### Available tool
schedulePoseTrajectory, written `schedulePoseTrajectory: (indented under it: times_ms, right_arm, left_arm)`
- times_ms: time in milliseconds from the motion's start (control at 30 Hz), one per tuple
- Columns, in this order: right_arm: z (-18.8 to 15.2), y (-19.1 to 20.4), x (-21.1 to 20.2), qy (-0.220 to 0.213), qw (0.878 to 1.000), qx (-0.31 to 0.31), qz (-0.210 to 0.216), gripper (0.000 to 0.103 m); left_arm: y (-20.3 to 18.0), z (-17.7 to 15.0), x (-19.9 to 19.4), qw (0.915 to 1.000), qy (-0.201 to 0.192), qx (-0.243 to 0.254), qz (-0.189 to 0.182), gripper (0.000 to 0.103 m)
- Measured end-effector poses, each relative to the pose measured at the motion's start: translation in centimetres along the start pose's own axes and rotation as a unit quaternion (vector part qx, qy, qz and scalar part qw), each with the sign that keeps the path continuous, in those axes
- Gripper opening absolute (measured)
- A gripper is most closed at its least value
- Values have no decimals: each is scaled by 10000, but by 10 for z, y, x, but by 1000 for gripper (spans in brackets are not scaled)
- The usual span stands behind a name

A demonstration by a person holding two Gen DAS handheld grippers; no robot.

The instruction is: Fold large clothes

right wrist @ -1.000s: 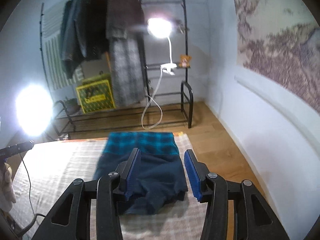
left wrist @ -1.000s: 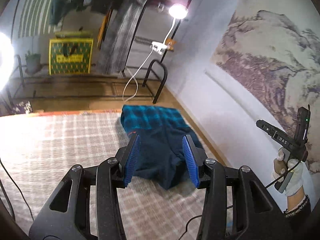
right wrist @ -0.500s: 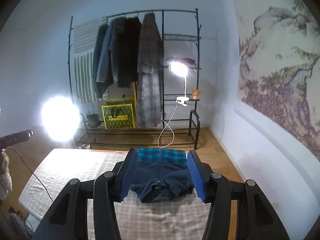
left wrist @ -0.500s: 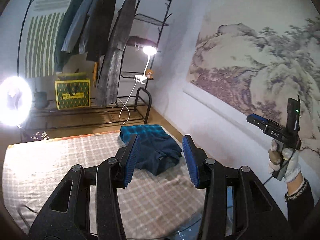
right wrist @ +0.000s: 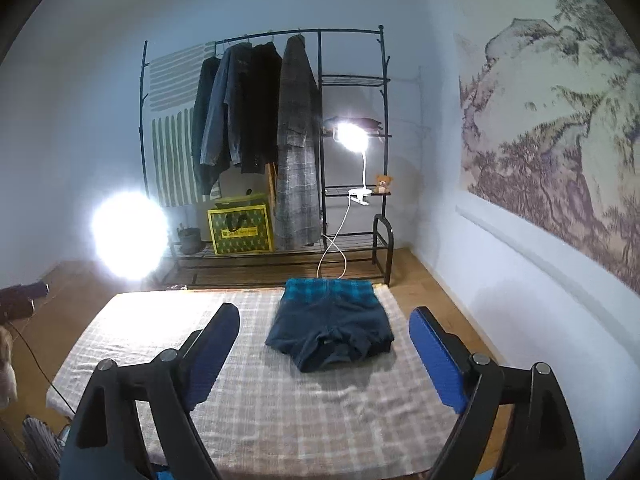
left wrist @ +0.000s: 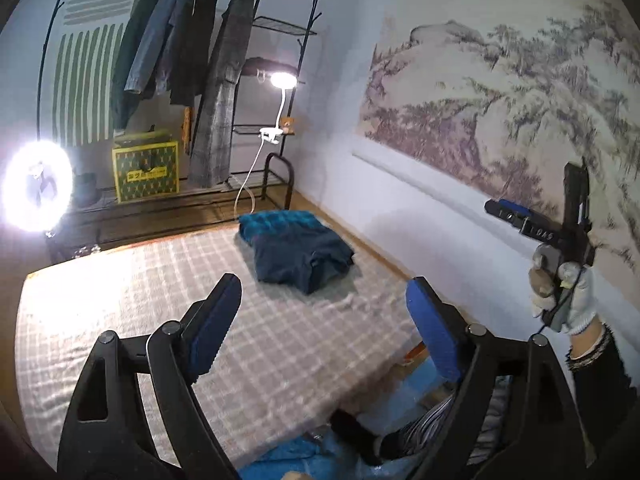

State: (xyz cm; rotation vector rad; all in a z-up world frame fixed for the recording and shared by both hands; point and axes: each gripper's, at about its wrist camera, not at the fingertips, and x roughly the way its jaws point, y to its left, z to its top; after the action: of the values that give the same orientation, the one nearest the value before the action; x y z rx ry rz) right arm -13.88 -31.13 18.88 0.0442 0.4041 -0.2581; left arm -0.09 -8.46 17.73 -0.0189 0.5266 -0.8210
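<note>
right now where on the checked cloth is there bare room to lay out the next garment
The checked cloth lies bare from the folded dark garment across to its edge by the ring light, and along the near edge below the garment. Only the far corner toward the coat rack is taken, by that garment.

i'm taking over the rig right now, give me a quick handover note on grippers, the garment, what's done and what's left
Left gripper: jaws opening, nothing between them, held back from the bed.
Right gripper: jaws opening too, empty, also back from the bed; the gloved hand carrying it shows in the left wrist view.
Dark blue garment: lies folded into a compact bundle on the checked bed cover, at the far end on the wall side, teal plaid lining showing along its far edge.
Done: this piece looks folded and released.
Left: likely only tidying the uneven near edge, or fetching the next garment; none other lies on the bed.
</note>
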Motion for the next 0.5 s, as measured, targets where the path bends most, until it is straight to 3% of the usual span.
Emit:
schedulePoseTrajectory:
  times_ms: [200, 267, 500]
  right_arm:
    - [-46, 12, 27, 174, 9998, 87, -109, 93]
    - [-57, 16, 37, 210, 9995, 100, -206, 103]
    - [-79, 38, 72, 199, 9982, -3, -560, 103]
  left_arm:
    - [-3, -48, 30, 9991, 248, 198, 273, 92]
    - [-2, -61, 41, 9987, 255, 273, 350, 96]
    - [17, -81, 82, 9971, 300, 428, 545, 96]
